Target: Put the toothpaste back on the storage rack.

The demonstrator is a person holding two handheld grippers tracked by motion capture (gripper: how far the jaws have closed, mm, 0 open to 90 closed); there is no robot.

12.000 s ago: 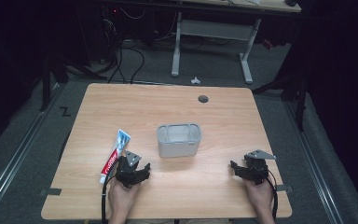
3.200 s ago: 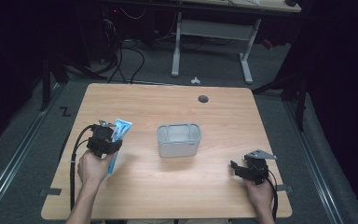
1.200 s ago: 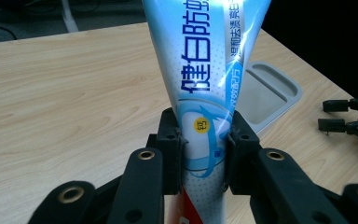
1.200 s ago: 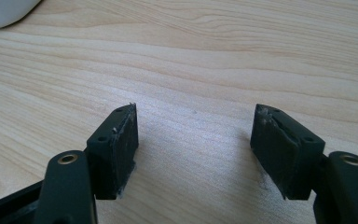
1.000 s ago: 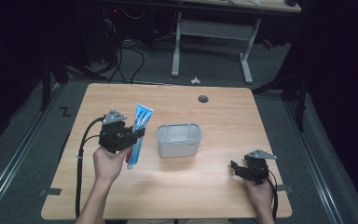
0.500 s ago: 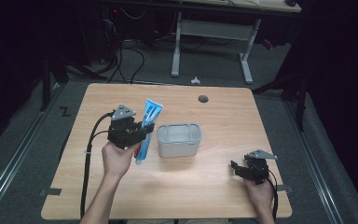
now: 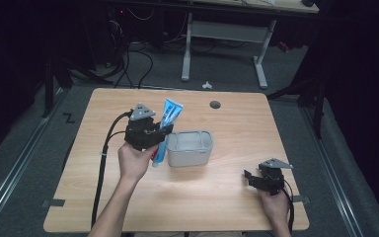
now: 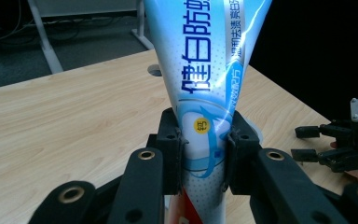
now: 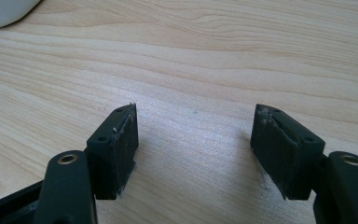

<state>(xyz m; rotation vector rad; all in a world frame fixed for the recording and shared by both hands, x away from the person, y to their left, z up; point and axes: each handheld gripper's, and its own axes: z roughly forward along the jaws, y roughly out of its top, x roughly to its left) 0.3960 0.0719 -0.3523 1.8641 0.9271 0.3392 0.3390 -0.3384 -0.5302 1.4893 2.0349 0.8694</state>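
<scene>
A blue and white toothpaste tube with a red cap end is held nearly upright above the table, just left of the grey bin. My left gripper is shut on it; in the left gripper view both pads squeeze the tube at its lower part, flat crimped end up. My left gripper is lifted off the wood. My right gripper rests near the table's front right with its jaws wide apart and nothing between them; in its own view my right gripper hovers over bare wood.
The wooden table has a round cable hole at the back. The grey bin looks empty from above. Table legs and cables stand on the dark floor behind. My right gripper is visible at the right of the left gripper view.
My left gripper picked the tube up from the table's left side and has carried it right and upward toward the bin. My right gripper has stayed where it was.
</scene>
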